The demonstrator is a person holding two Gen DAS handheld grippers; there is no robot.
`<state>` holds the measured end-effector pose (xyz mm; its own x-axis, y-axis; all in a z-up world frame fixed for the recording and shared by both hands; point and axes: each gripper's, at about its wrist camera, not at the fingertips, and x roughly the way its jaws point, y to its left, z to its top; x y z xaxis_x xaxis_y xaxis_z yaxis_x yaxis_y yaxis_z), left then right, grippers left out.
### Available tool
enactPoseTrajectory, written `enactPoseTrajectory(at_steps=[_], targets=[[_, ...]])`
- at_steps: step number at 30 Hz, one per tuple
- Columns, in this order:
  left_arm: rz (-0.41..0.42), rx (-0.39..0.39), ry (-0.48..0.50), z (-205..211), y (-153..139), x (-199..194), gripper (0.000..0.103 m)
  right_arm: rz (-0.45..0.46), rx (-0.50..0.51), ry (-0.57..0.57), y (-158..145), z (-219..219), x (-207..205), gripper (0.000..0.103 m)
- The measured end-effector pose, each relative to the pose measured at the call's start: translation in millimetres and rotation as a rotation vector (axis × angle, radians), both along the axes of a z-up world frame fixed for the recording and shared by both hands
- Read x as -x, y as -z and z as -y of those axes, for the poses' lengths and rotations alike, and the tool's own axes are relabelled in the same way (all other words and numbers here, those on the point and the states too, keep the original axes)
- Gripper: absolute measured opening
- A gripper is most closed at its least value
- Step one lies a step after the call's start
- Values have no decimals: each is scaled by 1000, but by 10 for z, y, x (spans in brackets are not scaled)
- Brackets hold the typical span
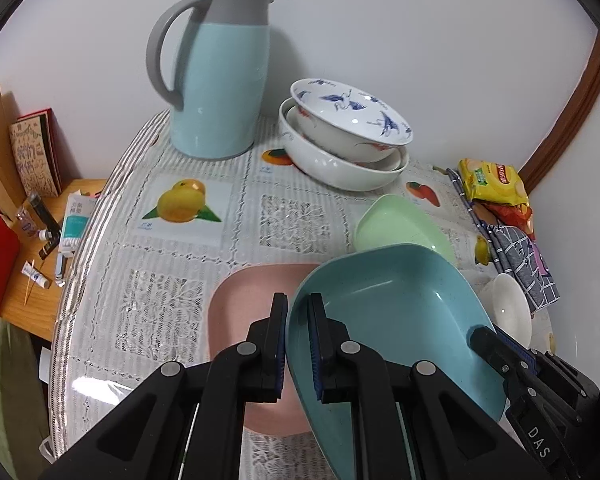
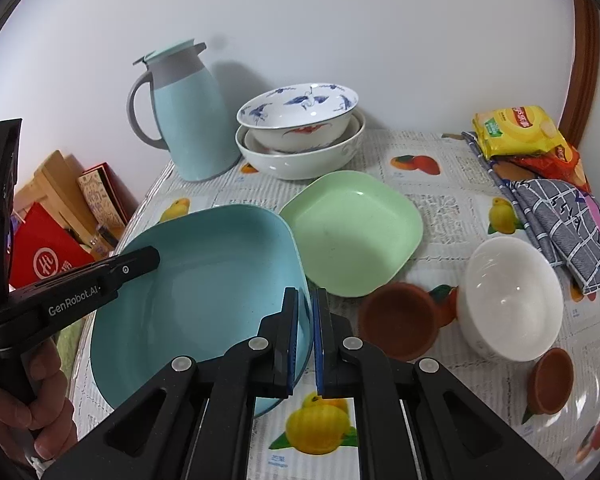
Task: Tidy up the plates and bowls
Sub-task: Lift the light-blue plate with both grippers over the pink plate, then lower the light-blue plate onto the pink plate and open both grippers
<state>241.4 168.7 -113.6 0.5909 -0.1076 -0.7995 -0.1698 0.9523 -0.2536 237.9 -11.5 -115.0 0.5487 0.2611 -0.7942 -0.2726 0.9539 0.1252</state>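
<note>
Left wrist view: near to far, places told from the fingers.
Left gripper (image 1: 298,344): fingers clamped on the near left rim of the blue plate (image 1: 392,320); one pad outside the rim, one inside.
Blue plate: held tilted, off the cloth, in both grippers; it overlaps the pink plate.
Pink plate (image 1: 244,304): flat on the table (image 1: 160,320), under and left of the fingers, partly hidden by them.
Right gripper (image 1: 496,344): on the plate's right rim, right of the left fingers.
White bowl (image 1: 508,308): right of the blue plate, just past the right gripper.
Green plate (image 1: 400,224): beyond the blue plate's far edge.
Stacked bowls (image 1: 348,136): far, ahead and slightly right; blue-crane bowl on top, tilted.
Jug (image 1: 220,80): far, ahead and left, by the wall.

Right wrist view:
Right gripper (image 2: 308,340): fingers clamped on the blue plate's (image 2: 204,288) right rim.
Left gripper (image 2: 148,260): fingertip on the plate's left rim; a hand (image 2: 32,396) holds its handle.
Brown cups (image 2: 400,320): just right of the fingers; a smaller one farther right.
Green plate (image 2: 352,232): ahead, on the cloth, just beyond the blue plate.
</note>
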Motion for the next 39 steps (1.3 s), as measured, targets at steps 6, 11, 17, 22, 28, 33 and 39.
enactPoseTrajectory(at_steps=[6, 11, 17, 22, 28, 33, 39], targets=[[-25, 4, -7, -142, 164, -2, 10, -33, -2, -10, 159, -125, -16, 7], [-53, 6, -19, -254, 310, -31, 11, -65, 3, -26, 313, -242, -37, 7], [-64, 5, -18, -321, 427, -86, 11, -94, 18, -31, 463, -318, -85, 7], [-68, -20, -4, -316, 512, -177, 11, -105, 41, -36, 572, -365, -128, 7], [-73, -41, -5, -346, 587, -262, 12, -98, 71, -40, 684, -452, -187, 11], [-70, -49, 6, -362, 593, -295, 12, -75, 124, -64, 729, -563, -201, 15], [-93, -88, 36, -346, 572, -289, 12, -83, 82, -39, 735, -535, -225, 22]])
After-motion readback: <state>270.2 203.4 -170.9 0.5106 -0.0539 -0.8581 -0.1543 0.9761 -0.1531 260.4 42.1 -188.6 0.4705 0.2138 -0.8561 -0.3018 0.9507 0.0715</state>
